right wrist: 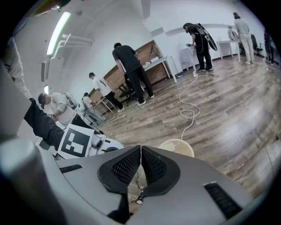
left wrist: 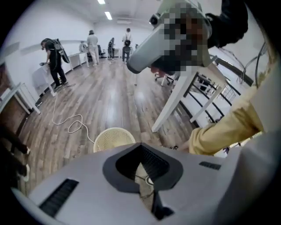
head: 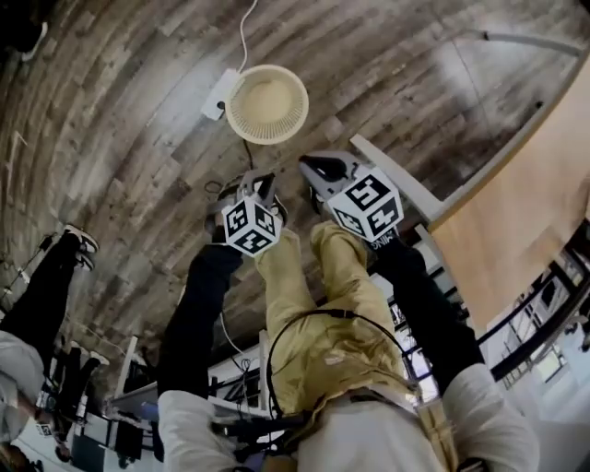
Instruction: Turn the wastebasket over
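i have both grippers clenched on nothing: the left gripper point(left wrist: 140, 145) and the right gripper point(right wrist: 140, 149) each show 2 jaws pressed together. the wastebasket point(head: 267, 103) stands mouth-up on the wooden floor point(head: 111, 138), apart from both, beside a white cable point(head: 244, 28).

Bright ceiling strip lights point(right wrist: 59, 33) shine evenly; fisheye warps edges, foreground blurs.

Matt plastic wastebasket point(head: 267, 104), wood-grain floor point(head: 120, 111)

Ahead of my right gripper point(right wrist: 140, 151) a white cable point(right wrist: 189, 113) loops over the plank floor point(right wrist: 237, 114) toward what may be a socket block point(head: 219, 95).
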### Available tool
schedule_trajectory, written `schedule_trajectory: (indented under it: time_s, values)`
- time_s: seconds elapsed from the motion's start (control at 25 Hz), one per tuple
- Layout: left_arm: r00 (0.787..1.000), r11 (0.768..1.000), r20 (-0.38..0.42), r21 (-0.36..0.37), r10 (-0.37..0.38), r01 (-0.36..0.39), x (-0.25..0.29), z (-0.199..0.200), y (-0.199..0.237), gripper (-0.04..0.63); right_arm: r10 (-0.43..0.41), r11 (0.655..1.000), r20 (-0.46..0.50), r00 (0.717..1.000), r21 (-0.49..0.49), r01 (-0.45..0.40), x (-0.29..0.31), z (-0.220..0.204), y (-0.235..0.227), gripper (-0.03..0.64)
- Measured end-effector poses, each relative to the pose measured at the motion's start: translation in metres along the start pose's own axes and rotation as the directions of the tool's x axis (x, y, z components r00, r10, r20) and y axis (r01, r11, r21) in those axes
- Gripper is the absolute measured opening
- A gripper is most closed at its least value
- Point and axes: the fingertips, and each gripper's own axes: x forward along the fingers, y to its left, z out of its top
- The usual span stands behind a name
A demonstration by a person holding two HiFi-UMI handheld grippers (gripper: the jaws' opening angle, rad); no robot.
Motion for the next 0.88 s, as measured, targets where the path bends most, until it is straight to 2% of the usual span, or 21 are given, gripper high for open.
schedule_trajectory:
  time_s: [0.16,0.24,0.32,0.48,0.6,0.68,0.88]
  values:
    - [0.992,0.990,0.091,-0.122,0.089,-0.077,-0.101,0.026,-0.016,0.000,0.002,0.998,0.080,0.997,-0.055,0.003,-0.058,0.054,0.057,0.023]
    - [0.979,0.971,0.135,-0.203,0.153,-0.124,-0.145,0.039,-0.023,0.000,0.013,0.997,0.122,0.992,-0.079,-0.003,-0.087,0.073,0.087,0.021]
    - [0.953,0.940,0.191,-0.294,0.235,-0.173,-0.185,0.057,-0.024,0.000,0.025,0.994,0.167,0.986,-0.113,-0.006,-0.115,0.093,0.117,0.021]
    - [0.856,0.857,0.313,-0.452,0.411,-0.246,-0.273,0.105,-0.007,0.000,0.030,0.977,0.278,0.960,-0.210,0.030,-0.170,0.144,0.174,0.020]
    - [0.775,0.815,0.394,-0.522,0.494,-0.254,-0.335,0.140,-0.004,0.000,0.024,0.961,0.383,0.924,-0.263,0.084,-0.217,0.178,0.212,0.020]
    - [0.726,0.802,0.438,-0.538,0.530,-0.262,-0.368,0.159,-0.006,0.000,0.028,0.949,0.445,0.895,-0.294,0.117,-0.247,0.197,0.231,0.020]
    - [0.628,0.792,0.523,-0.548,0.577,-0.270,-0.445,0.192,-0.018,0.000,0.040,0.927,0.549,0.835,-0.333,0.175,-0.306,0.227,0.272,0.020]
